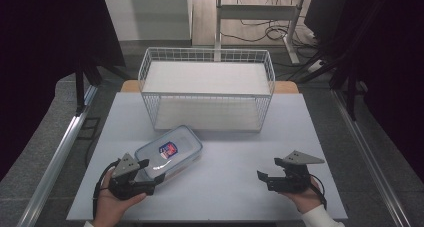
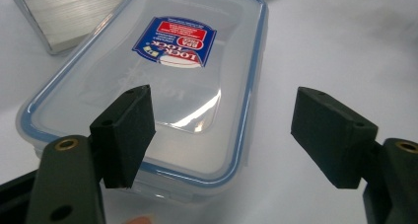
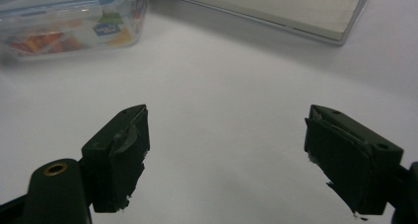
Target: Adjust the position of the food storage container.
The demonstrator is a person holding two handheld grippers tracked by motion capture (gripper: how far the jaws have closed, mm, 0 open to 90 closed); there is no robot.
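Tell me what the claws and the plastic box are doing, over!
Left claw open, hovering at the lidded plastic box, not gripping. Right claw open, over bare table. Wire shelf stands behind the box, nothing in between.

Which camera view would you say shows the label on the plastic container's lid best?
The left gripper view: the label sits close and sharp there. The high view shows it small; the right gripper view catches a cut-off sliver at the top edge.

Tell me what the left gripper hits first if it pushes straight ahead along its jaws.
Probably the clear plastic lidded container with the blue seal: it lies right ahead of the open left gripper, one jaw already over its lid.
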